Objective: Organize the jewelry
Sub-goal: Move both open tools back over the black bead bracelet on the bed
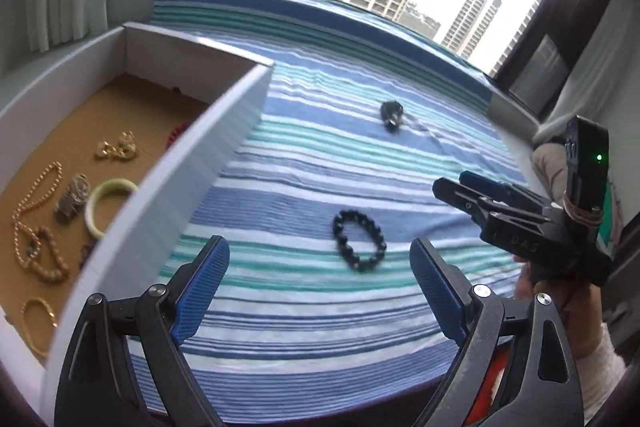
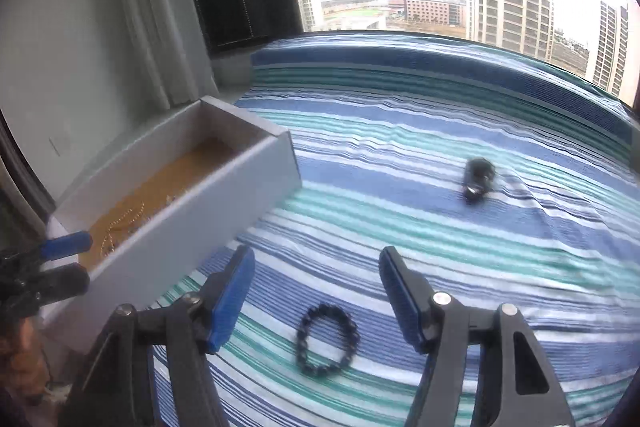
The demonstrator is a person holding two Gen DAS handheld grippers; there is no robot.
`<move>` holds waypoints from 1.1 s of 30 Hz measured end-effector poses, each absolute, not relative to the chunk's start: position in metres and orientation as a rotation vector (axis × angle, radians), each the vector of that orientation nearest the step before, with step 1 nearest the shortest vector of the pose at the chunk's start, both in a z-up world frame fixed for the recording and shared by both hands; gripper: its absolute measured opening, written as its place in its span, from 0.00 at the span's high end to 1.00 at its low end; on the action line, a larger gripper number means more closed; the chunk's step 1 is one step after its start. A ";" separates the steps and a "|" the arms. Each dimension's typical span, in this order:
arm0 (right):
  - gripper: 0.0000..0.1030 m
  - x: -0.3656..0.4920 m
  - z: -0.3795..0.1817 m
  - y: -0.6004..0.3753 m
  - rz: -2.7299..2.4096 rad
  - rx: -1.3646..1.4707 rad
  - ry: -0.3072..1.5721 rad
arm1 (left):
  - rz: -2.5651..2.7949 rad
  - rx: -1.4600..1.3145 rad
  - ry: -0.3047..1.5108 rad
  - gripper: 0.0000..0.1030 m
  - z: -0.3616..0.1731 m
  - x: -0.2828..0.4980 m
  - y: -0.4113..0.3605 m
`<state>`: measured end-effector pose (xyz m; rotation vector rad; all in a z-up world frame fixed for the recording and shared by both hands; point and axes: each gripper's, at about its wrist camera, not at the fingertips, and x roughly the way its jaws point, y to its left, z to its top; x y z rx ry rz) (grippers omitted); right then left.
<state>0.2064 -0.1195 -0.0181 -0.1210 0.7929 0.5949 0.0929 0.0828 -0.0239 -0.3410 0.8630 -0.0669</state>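
Right now we see the black beaded bracelet (image 1: 359, 241) lying flat on the blue-and-teal striped bedspread (image 1: 328, 163), a closed oval loop whose long axis in the left wrist view runs from upper left to lower right. In the right wrist view its (image 2: 327, 339) long axis tilts from lower left to upper right.

Our left claw (image 1: 320, 291) stands wide, its blue-padded fingers (image 1: 200, 287) apart with nothing between them; the bracelet sits just ahead of the gap, untouched. Our right claw (image 2: 316, 301) is also spread wide and holds nothing; the bracelet lies below and between its fingers (image 2: 234, 301), apart from both pads as far as we can tell.

Farther off on the bedspread rests a small dark jewelry piece (image 1: 391, 115), blurred, so we cannot name it more closely.

To the left stands the white open box (image 1: 208, 163) with a brown floor. Inside we make out a gold bead necklace (image 1: 34, 223), a pale green bangle (image 1: 105, 205), a gold chain cluster (image 1: 117, 147), a gold bracelet (image 1: 38, 323) and a grey ornate piece (image 1: 74, 198).
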 end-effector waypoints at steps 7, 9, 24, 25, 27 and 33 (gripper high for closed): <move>0.36 0.162 -0.088 -0.215 0.418 -0.071 0.912 | -0.042 -0.185 0.990 0.11 -0.070 0.107 0.010; 0.36 0.150 -0.098 -0.231 0.395 -0.061 0.932 | -0.034 -0.160 0.998 0.11 -0.075 0.107 0.000; 0.36 0.120 -0.125 -0.256 0.384 0.010 0.989 | -0.071 -0.065 1.004 0.11 -0.078 0.113 -0.006; 0.36 0.120 -0.125 -0.254 0.387 0.011 0.992 | -0.112 -0.096 0.987 0.11 -0.074 0.115 0.001; 0.36 0.118 -0.126 -0.254 0.393 0.016 0.993 | -0.176 -0.139 0.944 0.11 -0.066 0.120 0.011; 0.36 0.120 -0.132 -0.257 0.395 0.044 1.010 | -0.343 -0.029 0.968 0.18 -0.069 0.147 -0.022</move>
